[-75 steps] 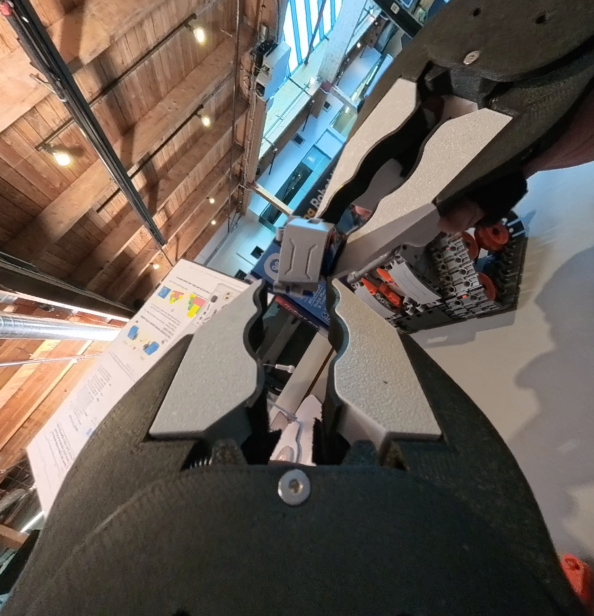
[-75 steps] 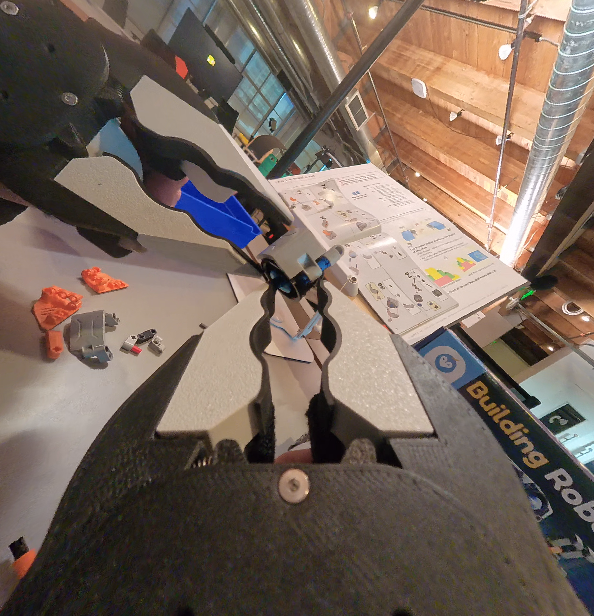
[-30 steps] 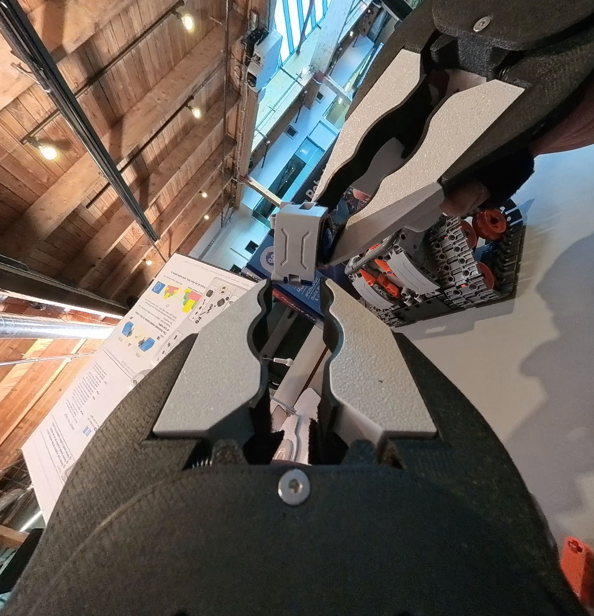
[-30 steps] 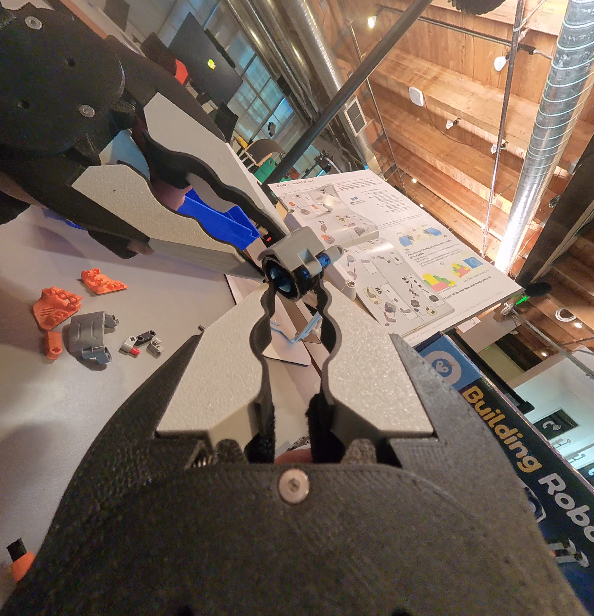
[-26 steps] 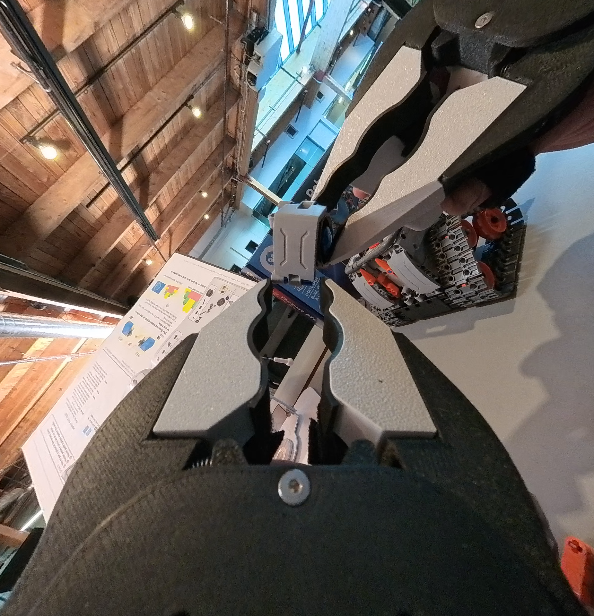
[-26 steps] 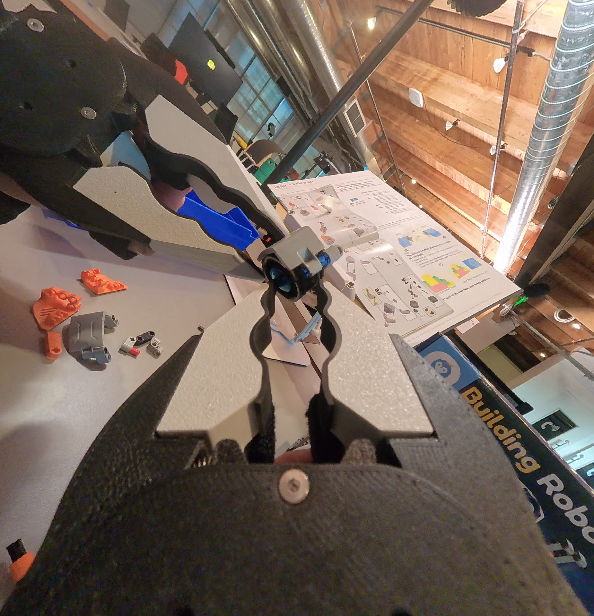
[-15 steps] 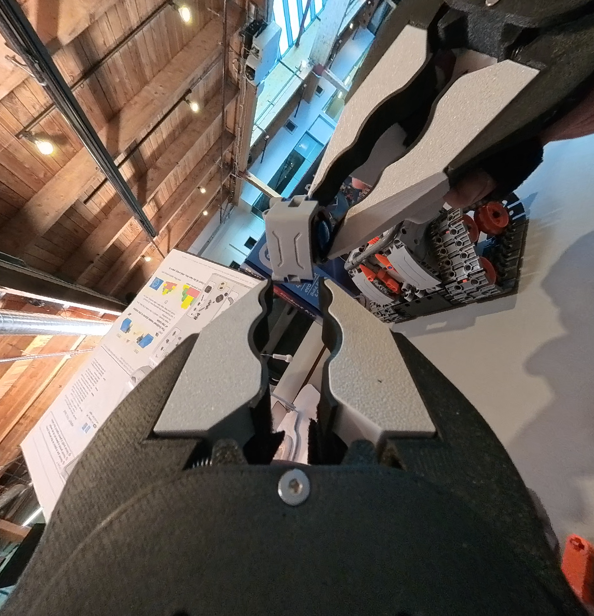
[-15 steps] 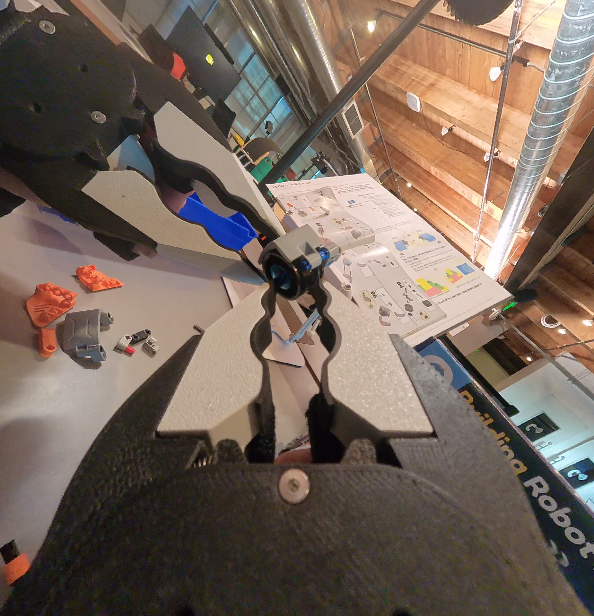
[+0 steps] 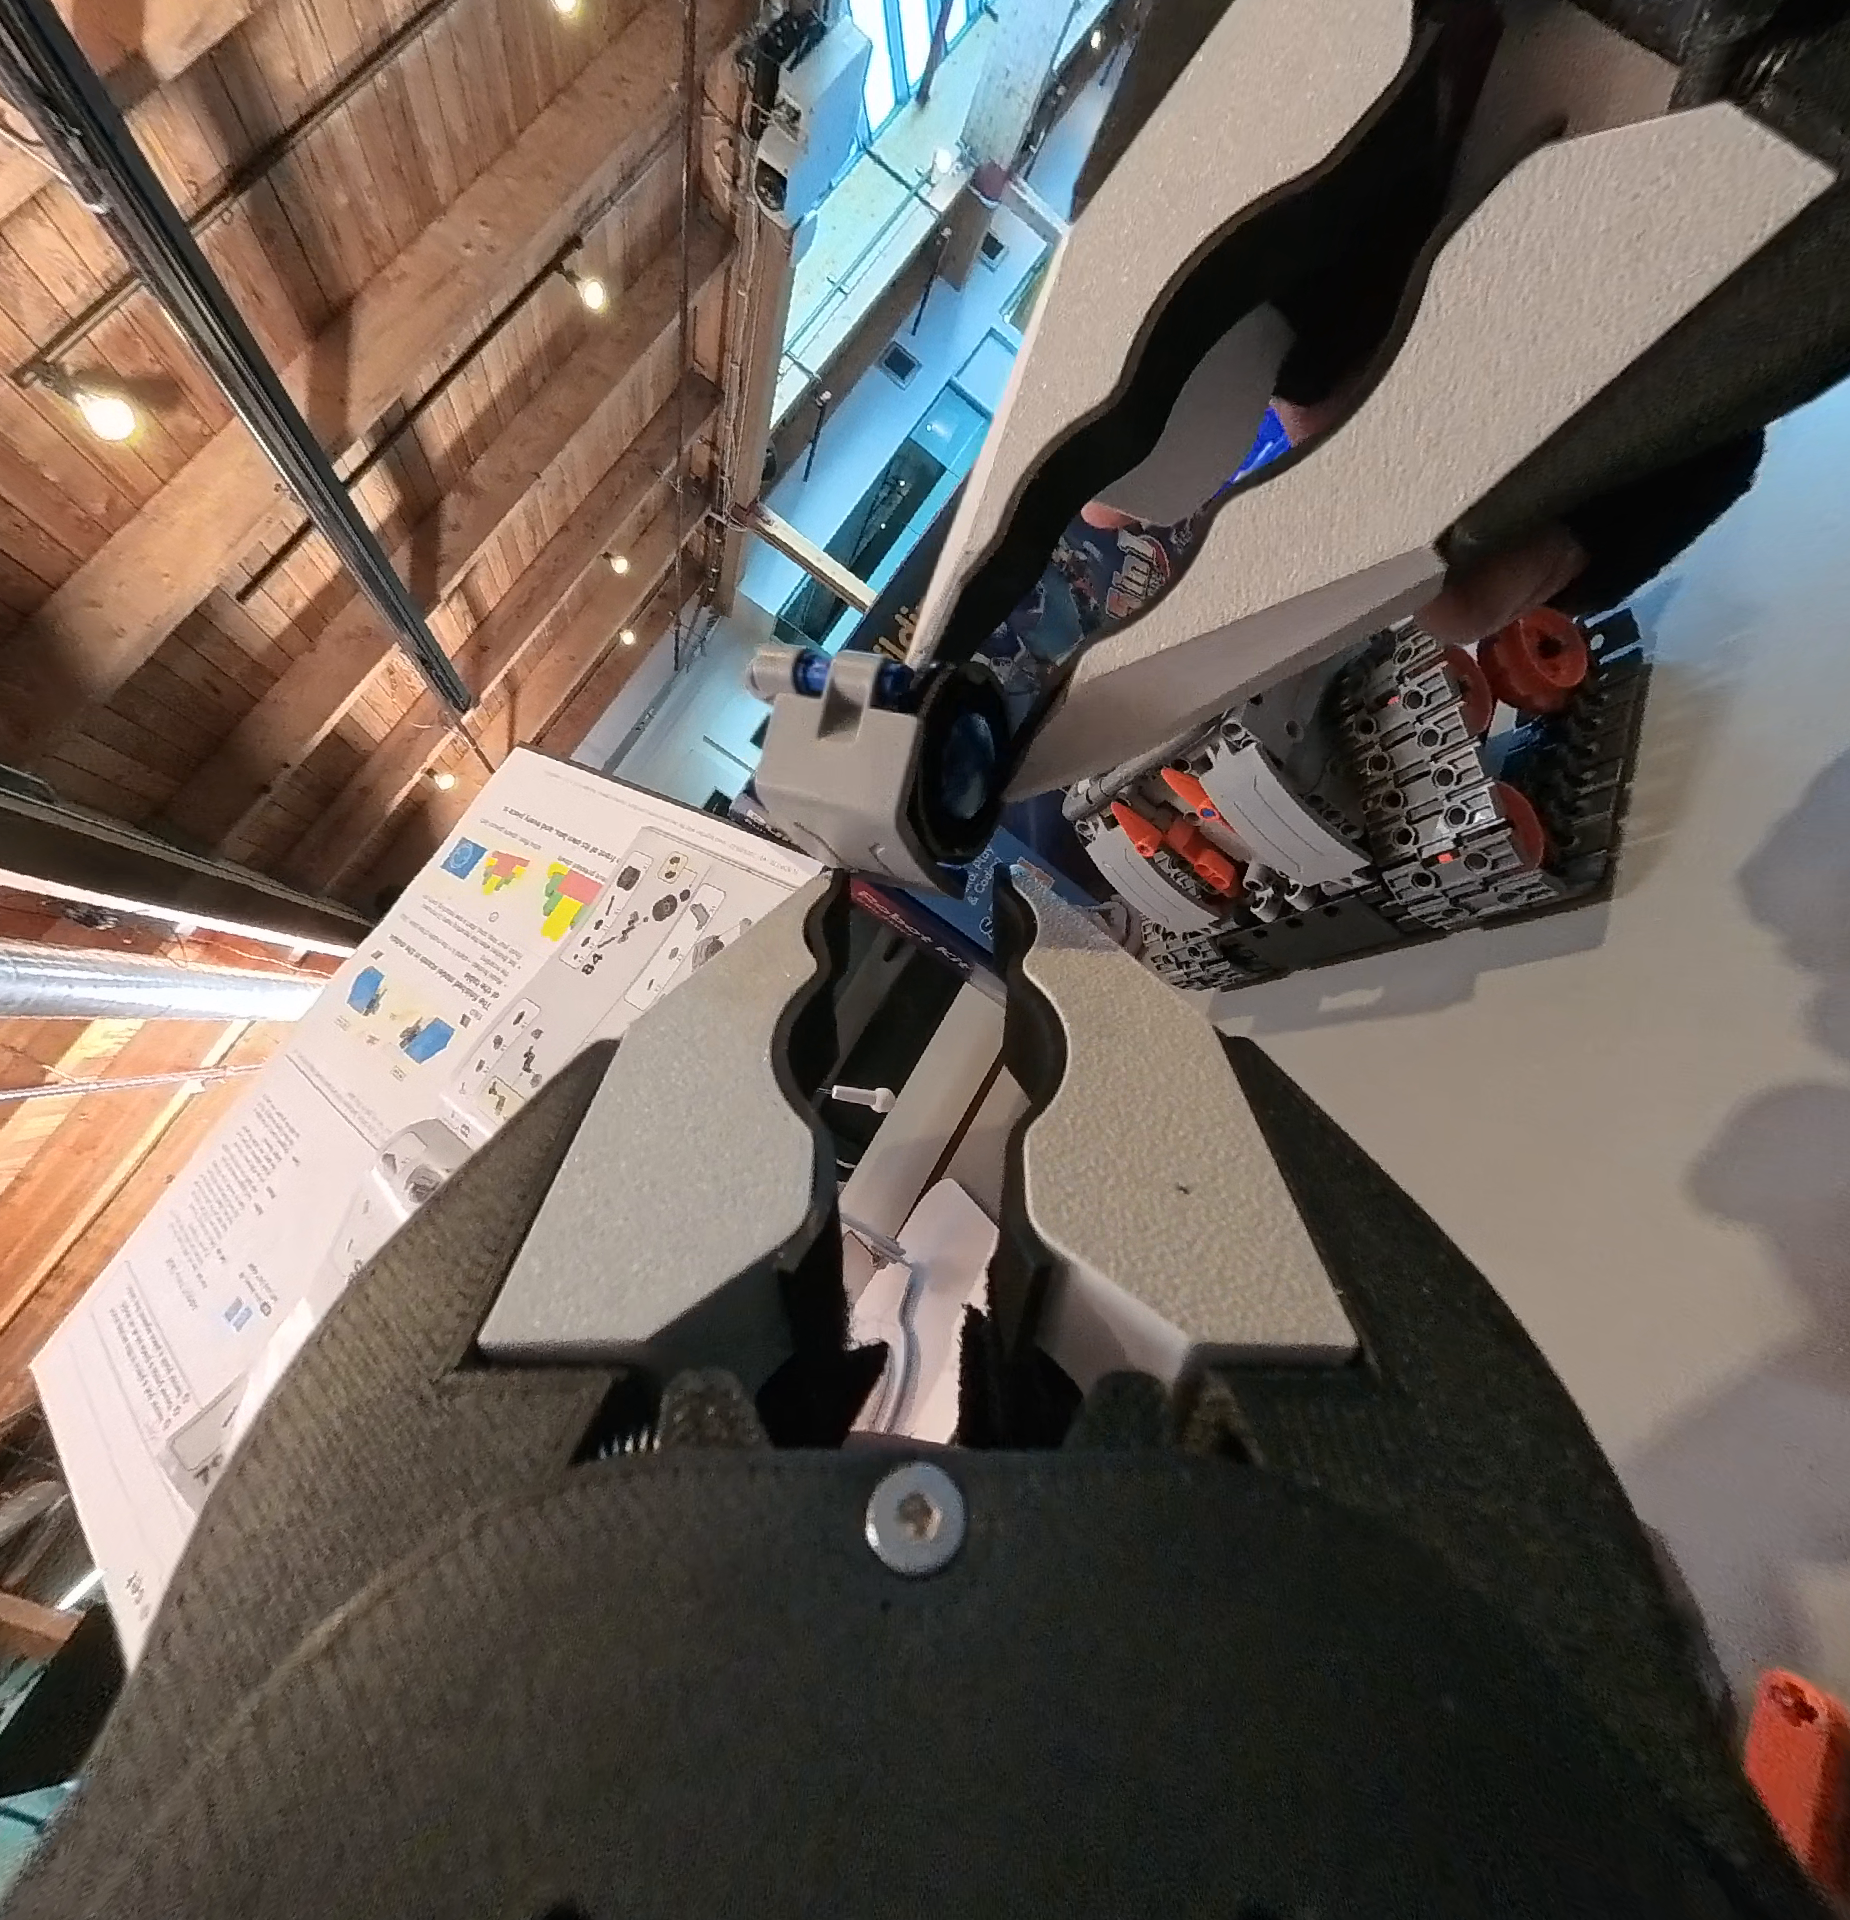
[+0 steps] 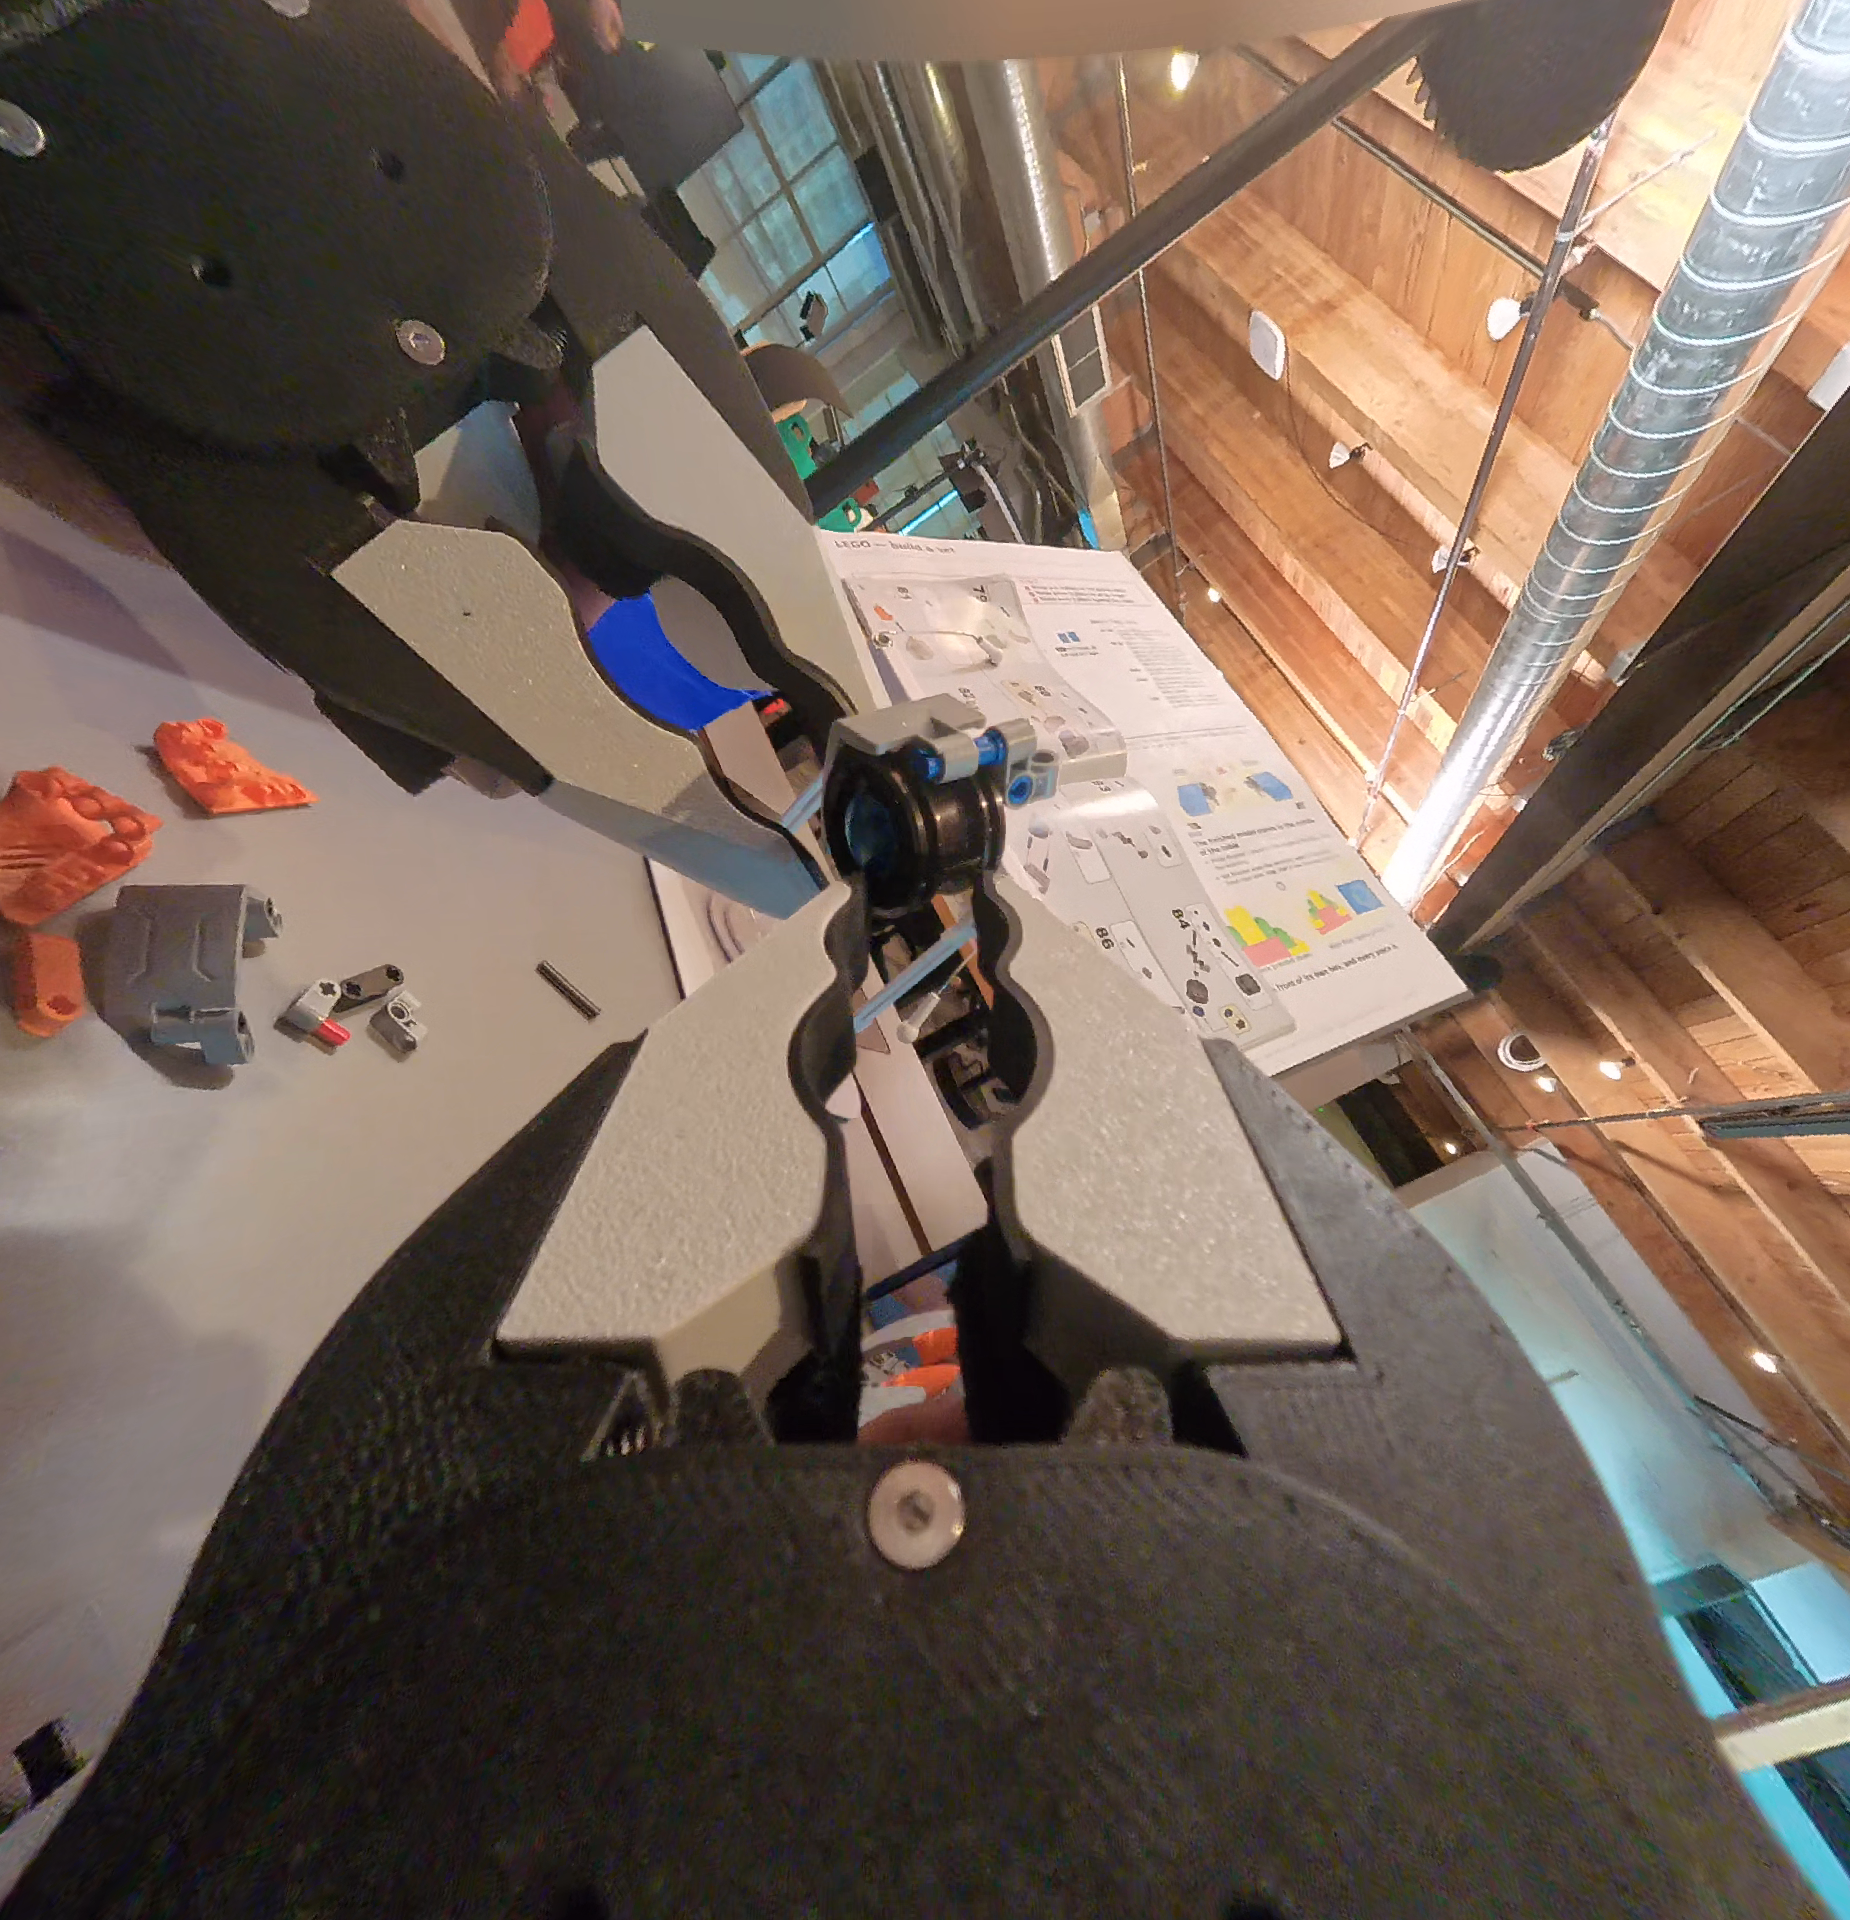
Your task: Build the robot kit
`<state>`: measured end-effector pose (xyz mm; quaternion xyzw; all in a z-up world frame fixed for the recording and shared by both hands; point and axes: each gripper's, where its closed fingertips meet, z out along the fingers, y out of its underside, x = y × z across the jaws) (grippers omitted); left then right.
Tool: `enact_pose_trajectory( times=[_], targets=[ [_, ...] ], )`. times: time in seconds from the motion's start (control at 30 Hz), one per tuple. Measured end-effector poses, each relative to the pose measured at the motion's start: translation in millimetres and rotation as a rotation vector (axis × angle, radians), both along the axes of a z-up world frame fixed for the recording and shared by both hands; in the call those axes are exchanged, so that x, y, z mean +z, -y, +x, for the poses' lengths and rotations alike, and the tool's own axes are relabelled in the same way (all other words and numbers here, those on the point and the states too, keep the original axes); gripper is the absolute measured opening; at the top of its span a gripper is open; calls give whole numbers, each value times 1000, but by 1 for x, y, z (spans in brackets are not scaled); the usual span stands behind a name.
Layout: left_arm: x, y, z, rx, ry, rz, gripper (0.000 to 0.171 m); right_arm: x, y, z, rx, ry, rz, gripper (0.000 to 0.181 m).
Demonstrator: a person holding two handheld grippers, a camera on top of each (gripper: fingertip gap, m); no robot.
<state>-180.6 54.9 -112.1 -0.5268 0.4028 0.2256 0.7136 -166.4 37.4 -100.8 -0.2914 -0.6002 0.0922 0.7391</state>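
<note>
From my left claw (image 9: pixel 921 894), my own black body hides the near table; the fingers stand apart, their tips just touching the grey toy piece (image 9: pixel 848 769), though I cannot tell whether they pinch it. Open table (image 9: pixel 1523 1091) lies right, beside the tracked toy model (image 9: pixel 1420 810). From my right claw (image 10: pixel 916 894), closed on that piece's black wheel (image 10: pixel 910 821), the left claw blocks the upper left; loose parts (image 10: pixel 183 966) lie lower left, an instruction sheet (image 10: pixel 1160 831) behind.

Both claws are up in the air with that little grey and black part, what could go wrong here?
The right claw pinches the part only at its tips, above the table; a slip could drop it. The left claw crowds it and might knock it loose.
</note>
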Motion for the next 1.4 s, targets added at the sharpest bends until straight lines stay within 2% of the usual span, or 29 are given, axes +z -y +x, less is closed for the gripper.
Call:
enact_pose_trajectory(
  times=[0.4, 0.67, 0.9, 1.07, 1.3, 1.4],
  targets=[
    [-3, -2, 0, 3, 8, -11, 23, -3, -4, 0, -18, 21, 9, 17],
    [-10, -8, -6, 27, -12, -35, 25, -20, -20, -5, -4, 33, -134, 17],
    [-7, -6, -6, 34, -23, -11, 25, -19, -19, -5, 33, -6, -215, 16],
    [-2, -3, -3, 24, -22, 15, 24, -16, -11, -7, 125, -53, -334, 12],
    [4, 1, -2, 28, -46, 44, 31, -18, -6, -9, 137, -32, -331, 9],
    [1, 1, -2, 39, -74, 35, 28, -24, -7, -11, 134, 7, -402, 9]
  ],
)
